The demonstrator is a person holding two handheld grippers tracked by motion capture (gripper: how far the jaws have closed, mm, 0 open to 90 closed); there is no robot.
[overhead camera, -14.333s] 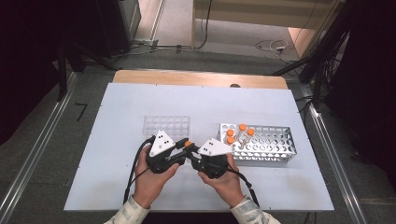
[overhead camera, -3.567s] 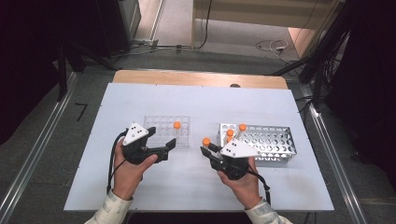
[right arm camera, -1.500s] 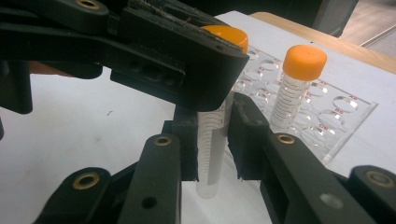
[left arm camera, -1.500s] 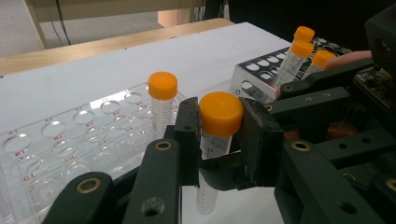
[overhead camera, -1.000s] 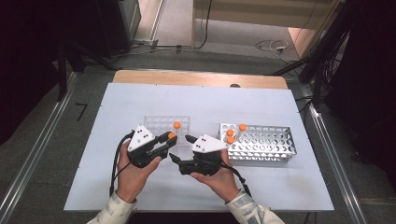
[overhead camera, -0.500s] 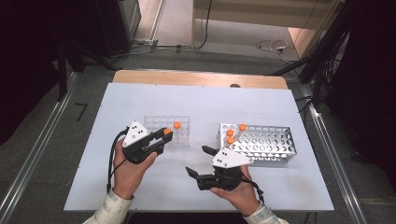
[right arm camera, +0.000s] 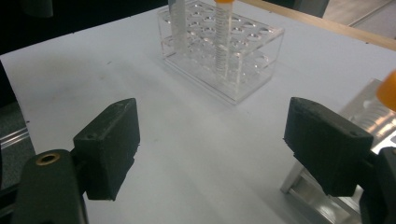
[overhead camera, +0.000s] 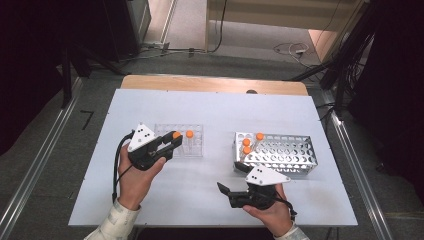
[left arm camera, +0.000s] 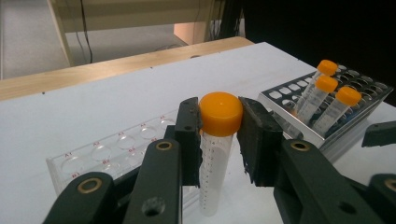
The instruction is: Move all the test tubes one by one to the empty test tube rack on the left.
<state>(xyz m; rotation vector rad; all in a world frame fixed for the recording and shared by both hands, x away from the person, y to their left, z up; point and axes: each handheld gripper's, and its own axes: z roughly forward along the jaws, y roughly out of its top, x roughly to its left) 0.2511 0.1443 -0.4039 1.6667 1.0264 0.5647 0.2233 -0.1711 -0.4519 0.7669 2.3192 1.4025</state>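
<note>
My left gripper [overhead camera: 175, 141] [left arm camera: 219, 140] is shut on the orange cap of a clear tube [left arm camera: 215, 154] [overhead camera: 176, 135], which it holds upright over the left part of a clear plastic rack [overhead camera: 196, 150] [left arm camera: 93, 156] [right arm camera: 243, 79]. A second capped tube [overhead camera: 189, 133] [right arm camera: 222, 42] stands in that rack. To the right, a metal rack [overhead camera: 290, 155] [left arm camera: 369, 95] holds three orange-capped tubes [overhead camera: 247, 146] [left arm camera: 327, 95]. Near the table's front edge my right gripper [overhead camera: 227, 195] [right arm camera: 217, 140] is open, with nothing between its fingers, pointing left toward the clear rack.
A white table [overhead camera: 210, 110] carries both racks, with a wooden strip [overhead camera: 210, 84] along its far edge. Bare surface lies between the racks and in front of them. Floor rails and cables run beside the table.
One second ago the two grippers met beside the clear rack. Since then the right gripper has drawn back to the front edge, open. The left one kept the tube and edged toward the clear rack.
</note>
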